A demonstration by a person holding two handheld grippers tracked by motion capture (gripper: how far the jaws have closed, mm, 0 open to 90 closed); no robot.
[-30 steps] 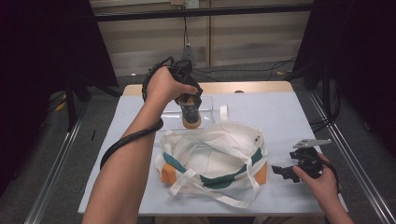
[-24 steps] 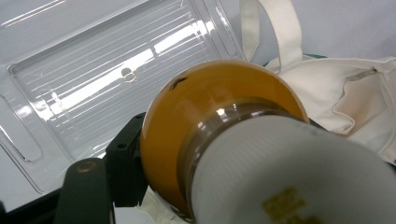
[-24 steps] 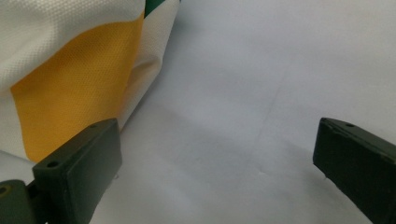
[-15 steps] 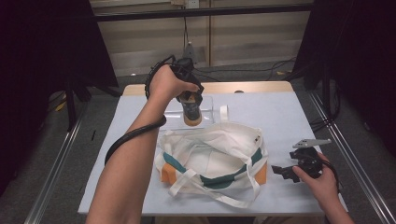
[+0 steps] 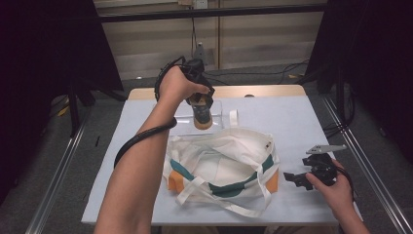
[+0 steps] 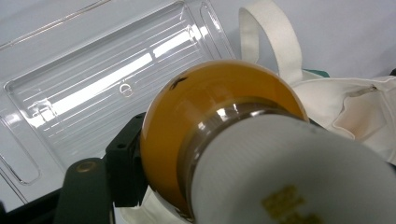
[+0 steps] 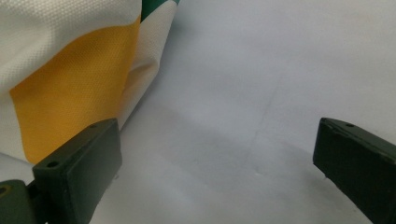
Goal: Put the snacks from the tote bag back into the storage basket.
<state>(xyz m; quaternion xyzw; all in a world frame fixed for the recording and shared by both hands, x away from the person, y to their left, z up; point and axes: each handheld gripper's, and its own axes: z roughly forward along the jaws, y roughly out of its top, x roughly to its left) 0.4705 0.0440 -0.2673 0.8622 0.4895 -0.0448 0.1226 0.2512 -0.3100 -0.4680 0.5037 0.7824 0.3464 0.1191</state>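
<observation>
Hanging from the left gripper (image 5: 200, 105), a light bulb with an amber glass globe and white base (image 6: 219, 140) is clamped between the jaws, globe downward, above the clear ribbed plastic tray (image 6: 93, 88) at the table's far side. Lift-out appears done. Remaining, by judgement: carrying it to the white canvas tote bag with green and orange panels (image 5: 221, 168), just beside the tray, and releasing. The right gripper (image 5: 304, 178) rests near the bag's corner on the white table (image 7: 243, 84), jaws spread wide, holding nothing.

You have a clear plastic tray (image 5: 214, 111) lying near the tabletop's (image 5: 302, 122) far edge, with black cables (image 5: 272, 74) trailing on the floor beyond it.
</observation>
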